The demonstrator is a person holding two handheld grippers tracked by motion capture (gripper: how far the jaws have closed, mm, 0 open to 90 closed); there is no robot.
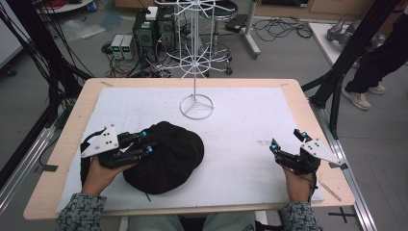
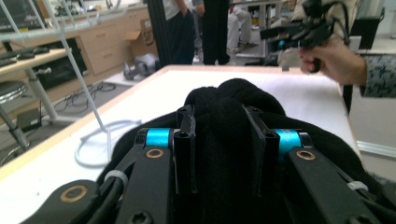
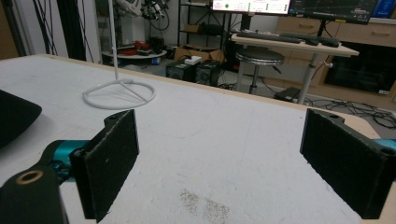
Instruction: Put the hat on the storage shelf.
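Note:
A black cap (image 1: pixel 166 156) lies on the white mat at the front left of the table. My left gripper (image 1: pixel 148 143) reaches into its left side and is shut on a fold of the fabric. In the left gripper view the black cap (image 2: pixel 224 116) bulges up between the two jaws, gripped at my left gripper (image 2: pixel 219 135). My right gripper (image 1: pixel 286 139) rests at the table's right side, open, with nothing between its jaws. The right gripper view shows my right gripper (image 3: pixel 219 161) over bare mat and an edge of the cap (image 3: pixel 16 116) at the far left.
A white wire stand (image 1: pixel 196 103) with a ring base rises at the mat's far middle, its spoked tiers (image 1: pixel 195 60) above. The table's wooden edge (image 1: pixel 308 110) borders the mat. A person (image 1: pixel 380 57) stands beyond the right corner. Cables and boxes lie on the floor behind.

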